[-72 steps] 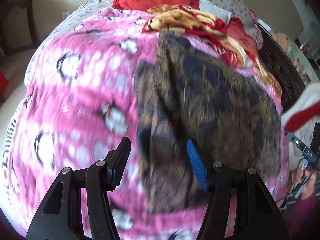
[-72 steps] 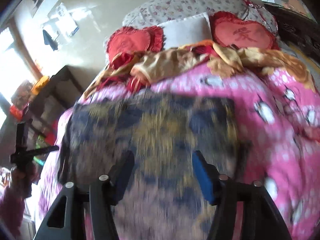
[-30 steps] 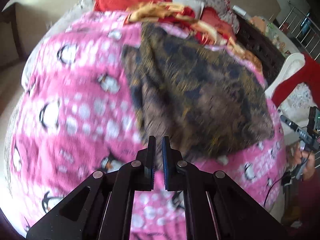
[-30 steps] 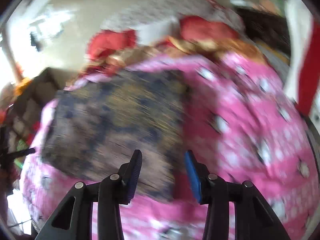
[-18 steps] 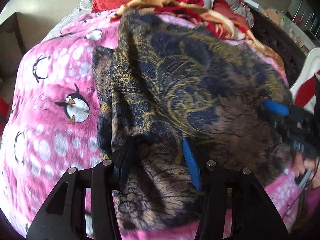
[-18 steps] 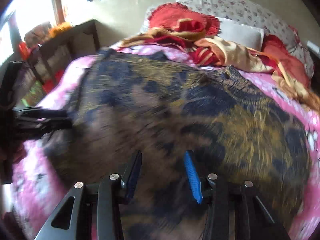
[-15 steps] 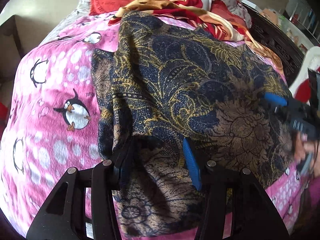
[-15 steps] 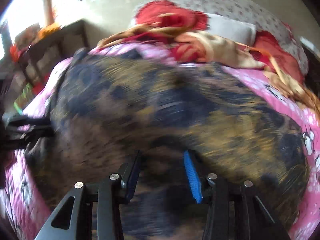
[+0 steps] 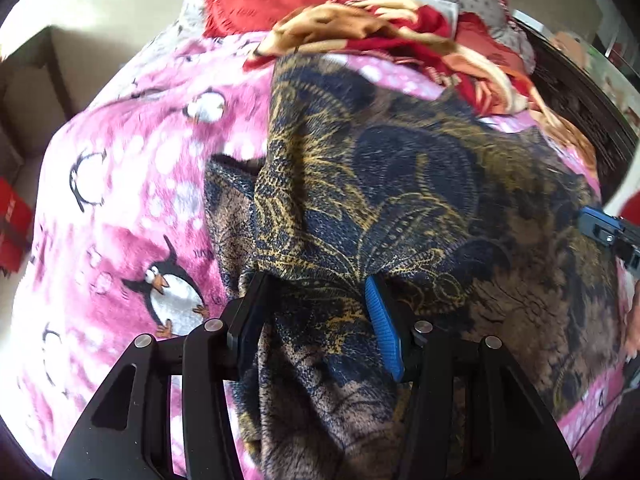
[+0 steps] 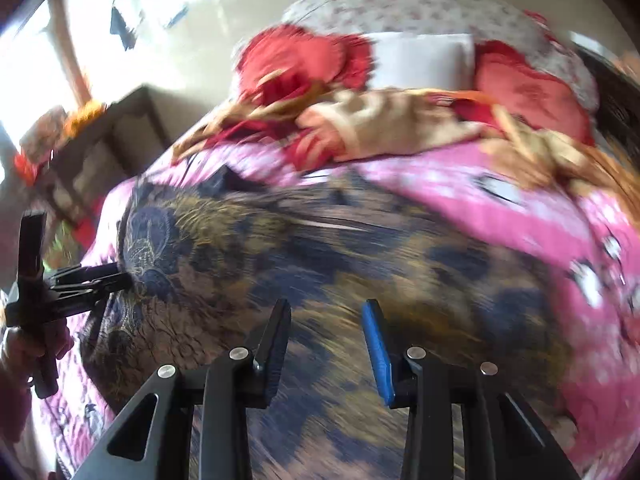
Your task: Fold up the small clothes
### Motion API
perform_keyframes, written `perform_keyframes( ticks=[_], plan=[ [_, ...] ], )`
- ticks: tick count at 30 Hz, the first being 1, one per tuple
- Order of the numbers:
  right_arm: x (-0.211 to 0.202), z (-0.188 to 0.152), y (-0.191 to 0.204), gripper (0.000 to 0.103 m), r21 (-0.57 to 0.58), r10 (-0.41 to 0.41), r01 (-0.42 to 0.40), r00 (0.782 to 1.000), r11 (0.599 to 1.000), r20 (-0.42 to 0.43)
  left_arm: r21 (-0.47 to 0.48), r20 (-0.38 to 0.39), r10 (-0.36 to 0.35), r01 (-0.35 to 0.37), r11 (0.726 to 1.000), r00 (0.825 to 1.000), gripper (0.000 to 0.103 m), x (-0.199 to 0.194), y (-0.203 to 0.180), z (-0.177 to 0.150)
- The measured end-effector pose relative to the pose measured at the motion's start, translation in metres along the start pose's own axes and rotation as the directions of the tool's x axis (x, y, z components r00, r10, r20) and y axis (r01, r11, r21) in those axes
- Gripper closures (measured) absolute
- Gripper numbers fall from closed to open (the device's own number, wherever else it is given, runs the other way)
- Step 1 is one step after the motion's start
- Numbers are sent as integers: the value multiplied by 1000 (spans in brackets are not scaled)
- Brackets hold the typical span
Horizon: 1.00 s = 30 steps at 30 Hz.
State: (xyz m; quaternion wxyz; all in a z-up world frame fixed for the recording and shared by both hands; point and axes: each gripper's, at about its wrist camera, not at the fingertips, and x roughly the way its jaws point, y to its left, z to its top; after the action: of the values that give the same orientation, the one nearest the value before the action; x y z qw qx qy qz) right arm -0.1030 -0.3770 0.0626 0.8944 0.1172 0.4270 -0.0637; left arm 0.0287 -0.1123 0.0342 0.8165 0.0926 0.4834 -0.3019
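Observation:
A dark blue and brown cloth (image 9: 400, 168) with a gold flower pattern lies spread on a pink penguin blanket (image 9: 140, 200). Its left side is doubled over into a thick fold. My left gripper (image 9: 316, 284) is open, and its fingers straddle a ridge of that fold near the front edge, tips sunk into the fabric. The right gripper's blue fingertip (image 9: 592, 220) shows at the cloth's right edge. In the blurred right wrist view my right gripper (image 10: 326, 306) stands open low over the cloth (image 10: 360, 260), nothing pinched. The left gripper (image 10: 120, 276) meets the cloth's far left edge there.
At the head of the bed lie a crumpled red and gold cloth (image 9: 400, 36), red cushions (image 10: 296, 60) and a white pillow (image 10: 424, 60). A dark wooden cabinet (image 10: 112, 140) stands left of the bed, a dark bed frame (image 9: 580, 92) on the right.
The left gripper's jaws, shut a second ago, have parted and come down onto the cloth's left fold. The right gripper has swung from the cloth's right edge to over the cloth.

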Motion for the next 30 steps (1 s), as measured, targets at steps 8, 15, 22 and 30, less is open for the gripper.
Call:
perform_keyframes(
  ticks=[8, 15, 22, 30],
  plan=[
    [74, 43, 70, 43, -156, -63, 62, 998, 986, -2, 11, 30, 12, -12, 1000, 999, 49, 2, -1, -5],
    [86, 69, 110, 51, -213, -106, 105, 994, 972, 7, 10, 31, 19, -20, 1000, 999, 49, -6, -1, -8],
    [82, 73, 161, 51, -289, -18, 11, 1000, 957, -21, 1, 16, 18, -18, 1000, 1000, 49, -23, 10, -23],
    [124, 83, 204, 50, -328, -25, -18, 992, 944, -126, -187, 30, -119, 123, 975, 992, 49, -46, 56, -67]
  ],
)
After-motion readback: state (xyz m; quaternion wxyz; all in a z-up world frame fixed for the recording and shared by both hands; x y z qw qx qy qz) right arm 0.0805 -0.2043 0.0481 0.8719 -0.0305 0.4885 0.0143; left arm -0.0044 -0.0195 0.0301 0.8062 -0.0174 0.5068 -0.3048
